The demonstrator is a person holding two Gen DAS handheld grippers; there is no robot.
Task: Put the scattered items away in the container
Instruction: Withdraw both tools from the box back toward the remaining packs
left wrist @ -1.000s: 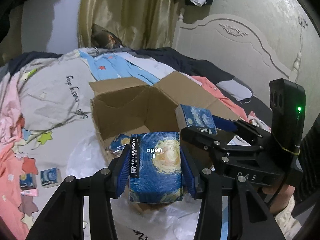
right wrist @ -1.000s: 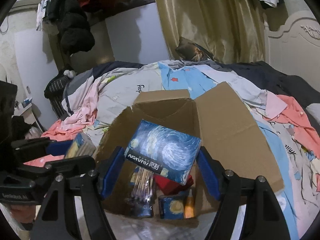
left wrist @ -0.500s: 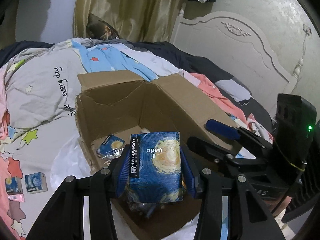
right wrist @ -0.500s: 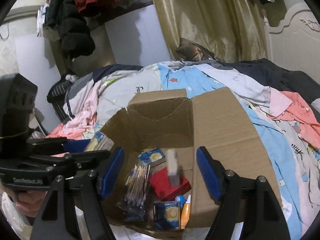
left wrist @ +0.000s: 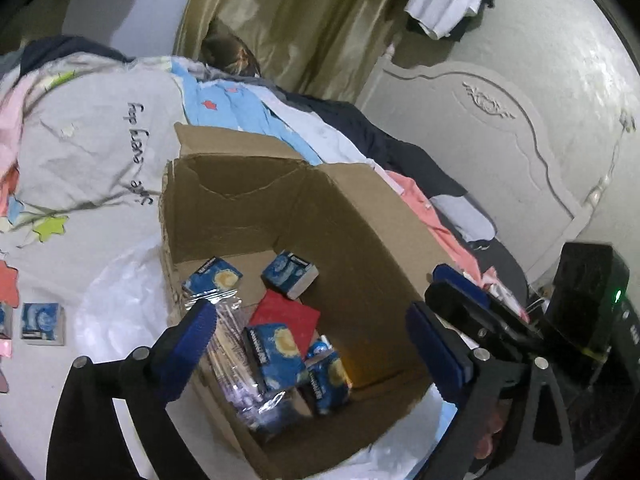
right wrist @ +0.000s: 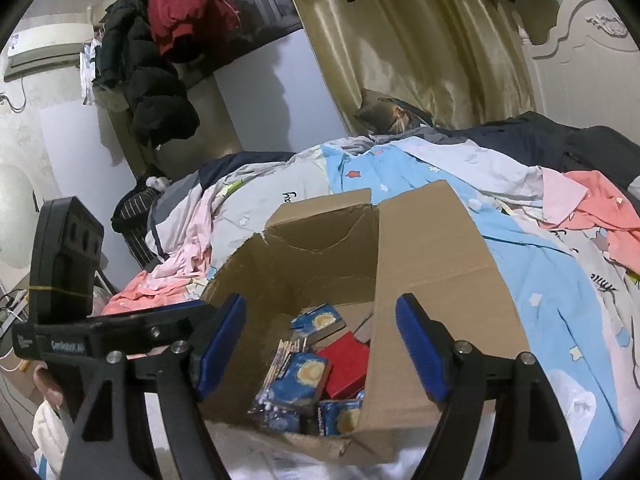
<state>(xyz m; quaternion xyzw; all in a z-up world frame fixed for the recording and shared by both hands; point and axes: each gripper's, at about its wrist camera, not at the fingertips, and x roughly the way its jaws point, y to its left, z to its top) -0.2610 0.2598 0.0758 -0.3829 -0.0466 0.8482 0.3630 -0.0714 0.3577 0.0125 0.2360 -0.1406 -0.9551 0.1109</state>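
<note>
Jaws: both pairs are spread wide with nothing held; the left gripper (left wrist: 308, 344) and the right gripper (right wrist: 320, 344) are poised above the cardboard box (left wrist: 360, 216), at its open top.
Left view only: two blue packs (left wrist: 42, 323) are seen lying outside the box on the grey bedding (left wrist: 80, 152), well apart from it, beside a white plastic sheet (left wrist: 120, 292). The white headboard (left wrist: 500, 140) is shown in full, and the right gripper's body is seen at the right edge.
Right view only: dark coats and a red garment (right wrist: 180, 8) are seen hanging at upper left, and the left gripper's body at the left edge.
Box contents: several blue packs (left wrist: 276, 354), a red box (left wrist: 290, 320) and a clear-wrapped bundle of sticks (left wrist: 234, 344) are seen on the box floor in both views.
Orientation: the stick bundle's long axis is laid from the near wall toward the far wall. The nearest pack is tilted against the others. The box's right flap (right wrist: 436, 256) is folded outward.
</note>
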